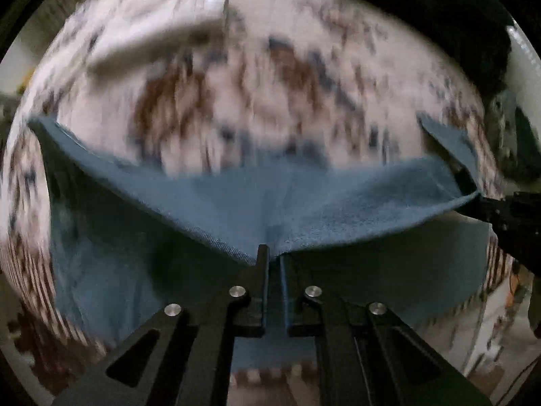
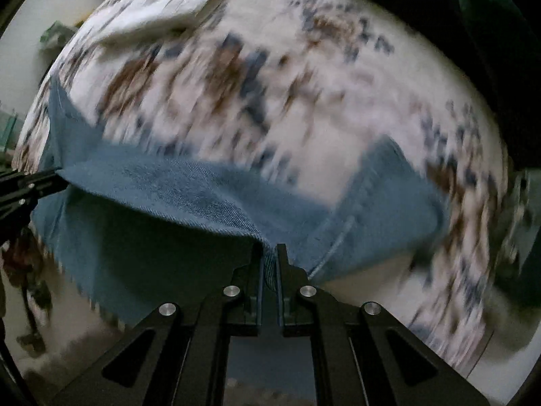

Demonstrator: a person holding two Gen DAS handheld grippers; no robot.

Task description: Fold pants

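The blue denim pants [image 1: 304, 199] hang stretched between my two grippers above a bed. My left gripper [image 1: 274, 253] is shut on the pants' edge, which sags in a curve to the right. My right gripper [image 2: 269, 252] is shut on the pants [image 2: 189, 189] too, with cloth bunched between its fingers. The right gripper also shows at the right edge of the left wrist view [image 1: 500, 206], pinching the far corner. The left gripper shows at the left edge of the right wrist view [image 2: 30, 182]. The rest of the pants hangs below in shadow.
A white bedspread with brown and blue blotches [image 1: 257, 77] fills the background, blurred by motion. A pale folded cloth or pillow [image 2: 169, 17] lies at its far side. A dark mass [image 1: 456, 17] sits at the upper right.
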